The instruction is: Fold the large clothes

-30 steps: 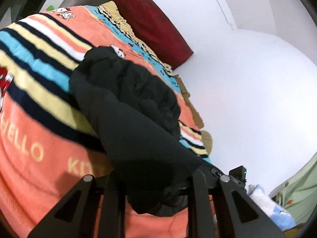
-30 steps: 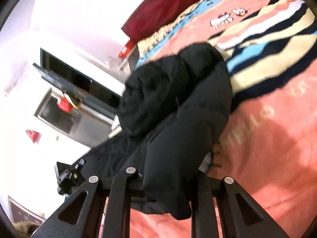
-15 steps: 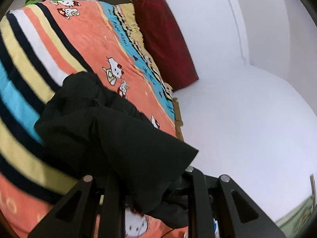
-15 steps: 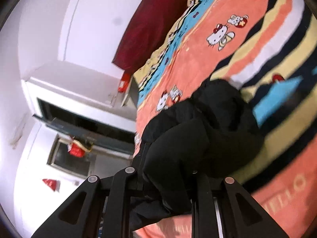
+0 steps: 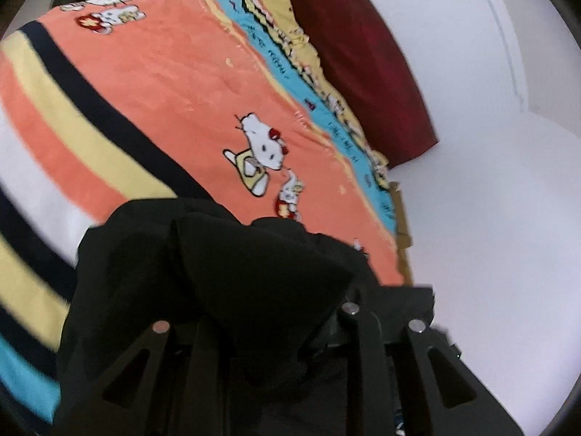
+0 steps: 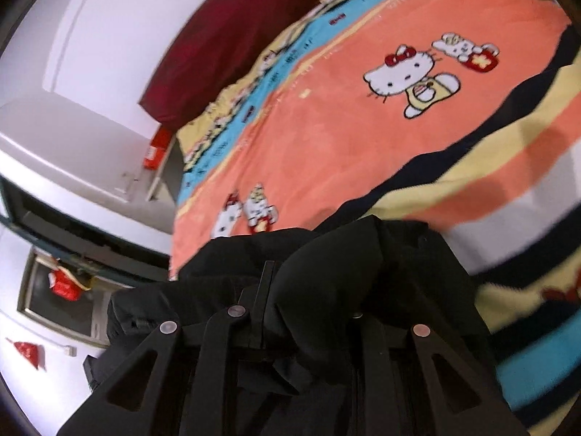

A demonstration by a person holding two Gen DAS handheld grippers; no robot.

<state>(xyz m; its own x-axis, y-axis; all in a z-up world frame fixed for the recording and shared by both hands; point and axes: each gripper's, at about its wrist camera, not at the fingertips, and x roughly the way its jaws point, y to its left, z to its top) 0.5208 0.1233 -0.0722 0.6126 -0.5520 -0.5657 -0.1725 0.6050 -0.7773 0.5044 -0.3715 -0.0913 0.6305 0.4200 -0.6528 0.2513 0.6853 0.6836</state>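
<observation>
Left wrist view: we see left gripper clamped on black garment, bunched over striped blanket. Right wrist view: right gripper likewise pinches garment; maroon pillow beyond.

Bare striped blanket lies open ahead; the black garment bunches across both tools' fronts.
</observation>
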